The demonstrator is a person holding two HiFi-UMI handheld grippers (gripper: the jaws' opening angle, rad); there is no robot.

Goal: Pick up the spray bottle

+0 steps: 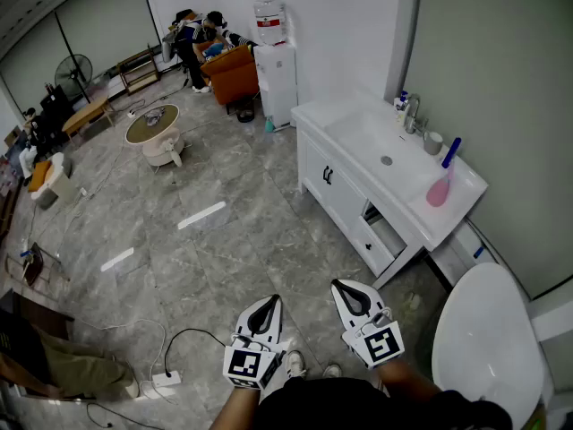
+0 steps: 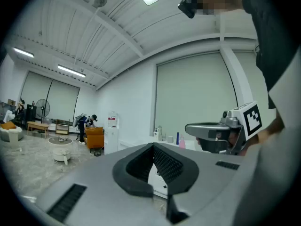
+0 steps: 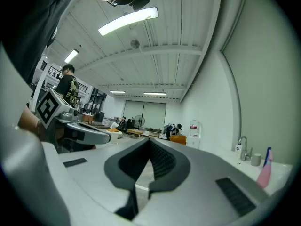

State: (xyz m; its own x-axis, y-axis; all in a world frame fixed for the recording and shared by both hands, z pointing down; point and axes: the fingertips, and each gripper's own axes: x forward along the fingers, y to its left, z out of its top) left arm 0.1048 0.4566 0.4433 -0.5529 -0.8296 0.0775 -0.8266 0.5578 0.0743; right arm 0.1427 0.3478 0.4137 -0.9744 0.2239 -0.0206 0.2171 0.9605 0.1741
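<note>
Sitting small, details unclear, spray bottle (image 1: pixel 439 189), left gripper (image 1: pixel 271 300), right gripper (image 1: pixel 339 286) both closed

A large open hall fitted out as a mock home is shown: a washbasin (image 1: pixel 365 138) and toilet (image 1: pixel 488 339) are set in one corner, while an orange sofa (image 1: pixel 235 68), water dispenser (image 1: pixel 276 79) and standing fan (image 1: pixel 73 68) are seen across a grey tiled floor (image 1: pixel 224 258) under strip lights (image 3: pixel 128 20).

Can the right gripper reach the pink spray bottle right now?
Probably not yet. The right gripper is shut and far from the spray bottle on the sink counter. Nothing seems to block the way.
</note>
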